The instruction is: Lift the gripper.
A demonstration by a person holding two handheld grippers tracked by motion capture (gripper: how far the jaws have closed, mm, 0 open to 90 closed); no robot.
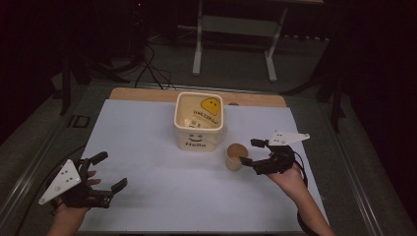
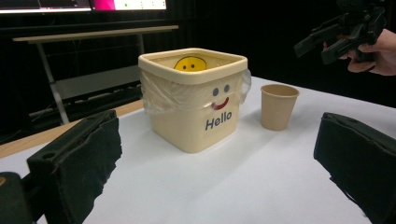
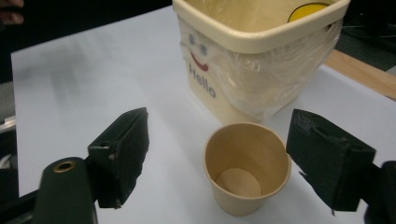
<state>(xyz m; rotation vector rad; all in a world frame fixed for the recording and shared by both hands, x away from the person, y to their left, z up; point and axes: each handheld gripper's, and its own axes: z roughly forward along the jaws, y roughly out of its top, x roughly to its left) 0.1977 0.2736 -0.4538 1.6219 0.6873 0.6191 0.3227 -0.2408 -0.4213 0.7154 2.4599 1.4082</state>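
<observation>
Tan paper cup (image 3: 246, 166) stands upright on the white counter (image 1: 162, 172), rim up, between the right claw's (image 3: 217, 154) wide-spread jaws, pads clear of its wall. Cream square "Hello" bin (image 1: 199, 120) sits just behind. Left claw (image 1: 101, 172) is well apart, wide, empty.

left tool (image 1: 104, 173): black, grey triangular plate | right tool (image 1: 250, 152): black, cable
</observation>
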